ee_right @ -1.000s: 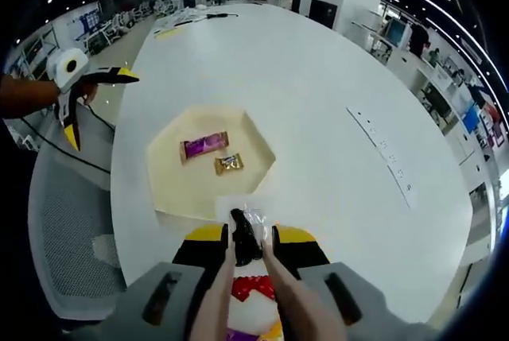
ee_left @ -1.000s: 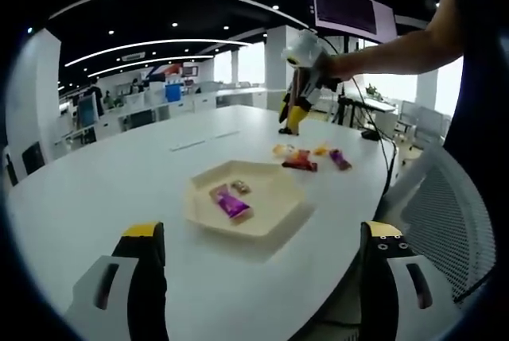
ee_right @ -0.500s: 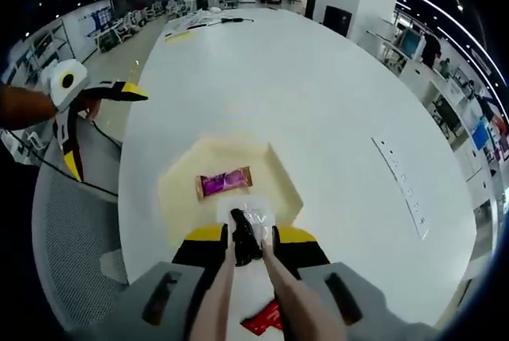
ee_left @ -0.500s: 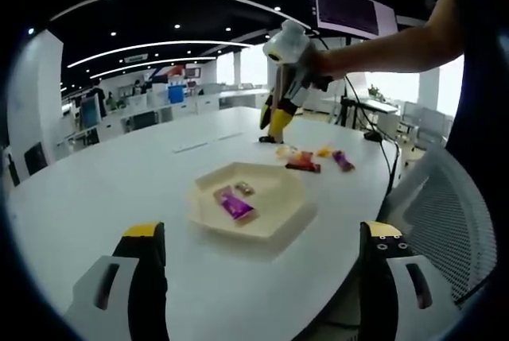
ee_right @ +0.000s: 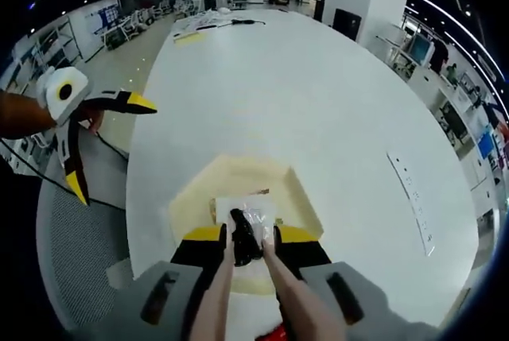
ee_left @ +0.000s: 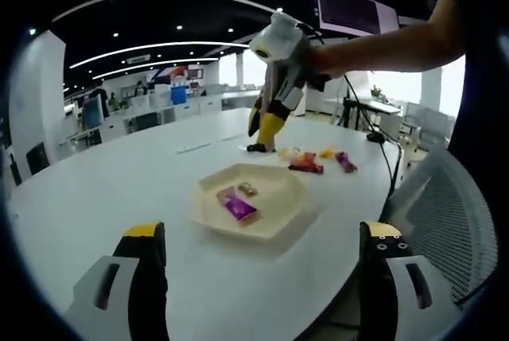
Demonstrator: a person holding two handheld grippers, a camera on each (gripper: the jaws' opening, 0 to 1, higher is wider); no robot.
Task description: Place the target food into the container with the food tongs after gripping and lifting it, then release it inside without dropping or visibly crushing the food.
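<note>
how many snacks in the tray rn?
2 in the tray: purple wrapper, small gold one. A third hangs in the right tool above it.

tray [ee_right: 191, 198]: near half hidden behind tongs [ee_right: 243, 277] | red wrapper [ee_right: 274, 331]: cut off

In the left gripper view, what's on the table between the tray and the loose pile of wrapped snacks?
Nothing: in the left gripper view, bare white table separates the cream tray from the snack pile.
</note>
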